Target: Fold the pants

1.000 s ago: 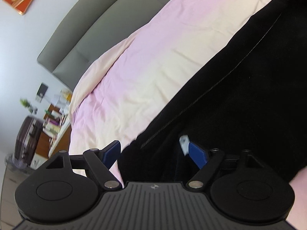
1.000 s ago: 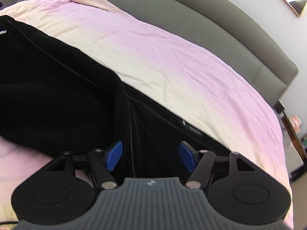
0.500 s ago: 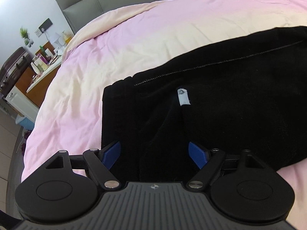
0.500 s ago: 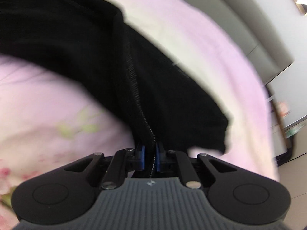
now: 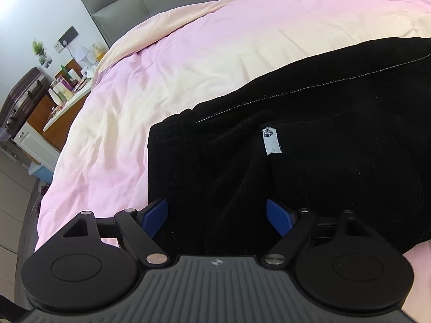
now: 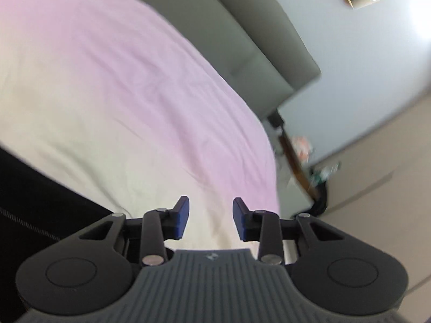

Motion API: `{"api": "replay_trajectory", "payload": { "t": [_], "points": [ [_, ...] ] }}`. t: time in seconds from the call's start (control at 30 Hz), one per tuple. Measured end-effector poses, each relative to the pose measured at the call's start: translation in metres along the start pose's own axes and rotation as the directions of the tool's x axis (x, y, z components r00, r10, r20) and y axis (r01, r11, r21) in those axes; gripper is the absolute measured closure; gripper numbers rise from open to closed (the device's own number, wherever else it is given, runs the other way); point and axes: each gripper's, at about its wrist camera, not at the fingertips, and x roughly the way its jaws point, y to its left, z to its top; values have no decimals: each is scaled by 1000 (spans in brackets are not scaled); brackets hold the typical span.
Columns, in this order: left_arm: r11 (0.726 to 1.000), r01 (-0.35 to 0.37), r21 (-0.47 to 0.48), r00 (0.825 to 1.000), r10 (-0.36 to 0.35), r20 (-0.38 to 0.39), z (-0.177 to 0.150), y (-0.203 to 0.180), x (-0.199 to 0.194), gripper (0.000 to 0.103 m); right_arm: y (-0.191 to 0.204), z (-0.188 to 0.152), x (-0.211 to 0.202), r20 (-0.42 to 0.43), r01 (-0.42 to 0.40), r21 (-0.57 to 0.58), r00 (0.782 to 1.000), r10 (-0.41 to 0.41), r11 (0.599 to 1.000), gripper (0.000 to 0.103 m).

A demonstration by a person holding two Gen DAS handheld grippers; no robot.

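Setting: black pants [image 5: 309, 145] lie on a pink and cream bedspread [image 5: 204, 53], with a grey headboard [image 5: 129, 2] at the far edge and a cluttered bedside cabinet [image 5: 54, 107] off to the far left.

Pants: the cloth appears doubled over on itself, its long axis running left to right across the bed; a stitched seam [image 5: 296, 94] follows the far edge and a small white label [image 5: 272, 141] sits near the middle.

Left gripper [image 5: 216, 216]: fingers spread wide and holding nothing, poised over the near edge of the pants; black cloth fills the gap between the blue pads [image 5: 156, 216], though whether the pads touch it is hard to judge from this angle.

Right gripper [image 6: 211, 220]: fingers partly apart and empty, pointing over bare bedspread toward the far right corner of the bed; the view is blurred.

Key relation: the pants lie straight ahead of and beneath the left fingers, but only to the near left of the right fingers, where a dark strip of pants [image 6: 40, 204] shows; the left hand is clearly the nearer.

Likely next move: the right gripper would need to swing back left to reach the cloth before any further fold.
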Motion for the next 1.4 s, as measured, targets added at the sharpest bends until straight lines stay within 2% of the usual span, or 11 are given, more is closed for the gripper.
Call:
{"api": "replay_trajectory", "payload": {
  "t": [0.17, 0.23, 0.47, 0.57, 0.67, 0.8, 1.13, 1.27, 1.3, 1.33, 1.4],
  "points": [
    [998, 19, -55, 1000, -17, 23, -5, 6, 0, 2, -24, -57, 8, -66, -108, 256, 989, 129, 960, 52],
    [992, 22, -120, 999, -18, 34, -8, 11, -3, 2, -33, -99, 28, -117, -121, 419, 976, 185, 900, 48],
    [921, 48, -385, 998, -27, 59, -30, 38, -45, 2, -17, -245, -14, 5, -193, 911, 888, 459, 364, 41],
    [838, 140, -528, 990, -115, 80, -50, 48, -59, 2, 5, -271, -55, 131, -239, 960, 847, 515, 148, 34],
    [732, 264, -628, 961, -259, 102, -71, 46, -54, 2, 10, -275, -48, 207, -254, 967, 831, 517, 21, 20],
    [603, 319, -731, 933, -336, 130, -84, 41, -31, 2, 15, -268, -47, 247, -257, 965, 828, 503, -52, 19],
    [123, 373, -920, 897, -302, 323, -89, 58, 31, 0, 31, -253, -29, 343, -306, 939, 805, 485, -156, 37],
    [107, 356, -928, 907, -281, 315, -83, 54, 37, 0, 37, -234, -14, 272, -287, 957, 810, 519, -53, 65],
    [108, 353, -929, 910, -271, 314, -84, 54, 33, 9, 37, -233, -14, 275, -287, 956, 809, 520, -60, 70],
    [104, 339, -935, 916, -264, 302, -87, 55, 31, 43, 35, -233, -13, 295, -295, 952, 800, 523, -86, 87],
    [54, 382, -923, 895, -271, 354, -92, 63, 26, 59, 28, -232, -18, 329, -310, 942, 796, 507, -124, 92]
  ]
}}
